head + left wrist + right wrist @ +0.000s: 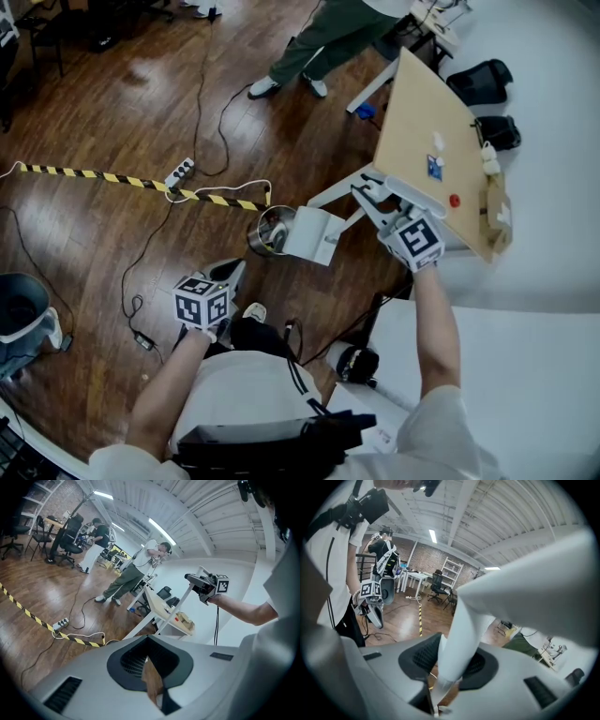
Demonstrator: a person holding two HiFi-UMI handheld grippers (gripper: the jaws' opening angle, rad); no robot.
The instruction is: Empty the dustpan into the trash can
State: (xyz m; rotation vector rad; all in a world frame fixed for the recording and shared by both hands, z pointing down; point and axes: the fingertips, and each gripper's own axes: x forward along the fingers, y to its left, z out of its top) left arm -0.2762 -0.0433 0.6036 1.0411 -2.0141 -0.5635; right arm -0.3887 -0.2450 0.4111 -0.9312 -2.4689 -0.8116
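Observation:
A white dustpan hangs tilted at the rim of a small metal trash can on the wood floor. My right gripper is shut on the dustpan's handle; in the right gripper view the white handle runs up between the dark pads to the broad pan. My left gripper hangs lower left of the can, apart from it, shut with nothing in it. In the left gripper view its jaw tips meet, with only a sliver of floor showing behind them.
A tilted wooden tabletop on white legs stands just right of the can. Yellow-black tape, a power strip and cables cross the floor. A grey bin sits far left. A person's legs stand at the top.

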